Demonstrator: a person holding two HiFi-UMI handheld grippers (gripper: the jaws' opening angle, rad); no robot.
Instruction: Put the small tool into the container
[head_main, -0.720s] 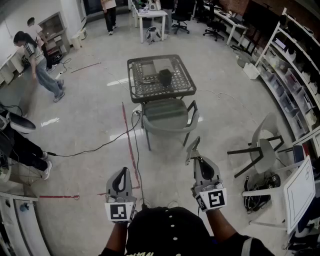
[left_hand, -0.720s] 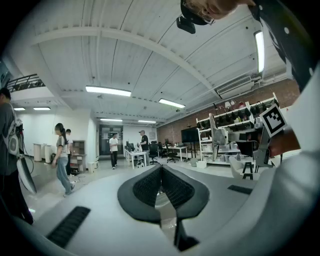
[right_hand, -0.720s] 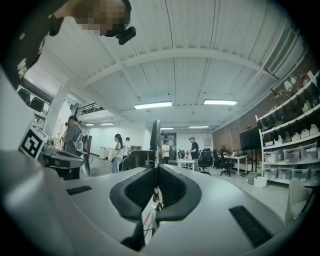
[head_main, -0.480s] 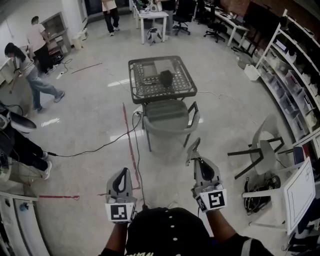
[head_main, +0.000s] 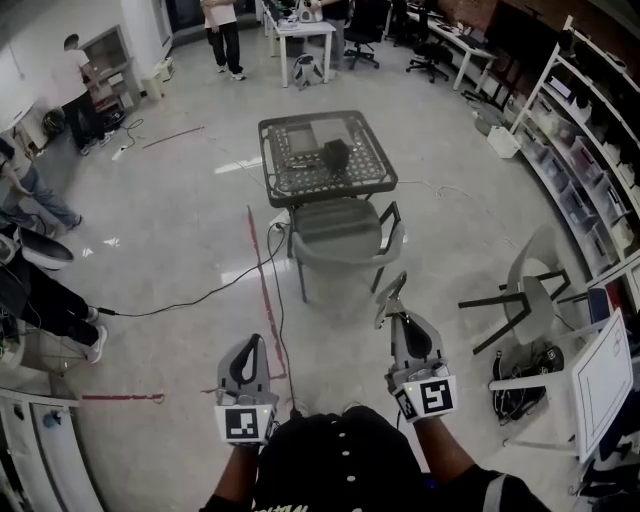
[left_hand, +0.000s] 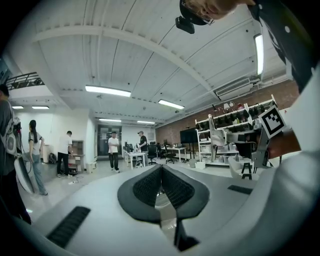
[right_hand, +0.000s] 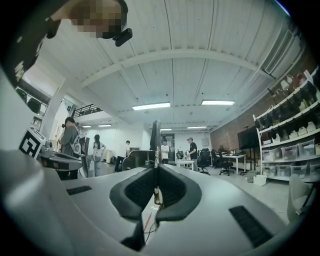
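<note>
Far ahead of left hand-held gripper (head_main: 249, 344), container (head_main: 335, 153)

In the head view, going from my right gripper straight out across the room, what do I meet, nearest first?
Right gripper → grey plastic armchair → dark square mesh-top table with a black boxy object on it → white desk at the back.

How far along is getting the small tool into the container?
Nothing looks done yet. The left hand-held gripper and right hand-held gripper are shut and empty, well short of the table with a dark object on it. Approaching, picking the tool and placing it all remain.
</note>
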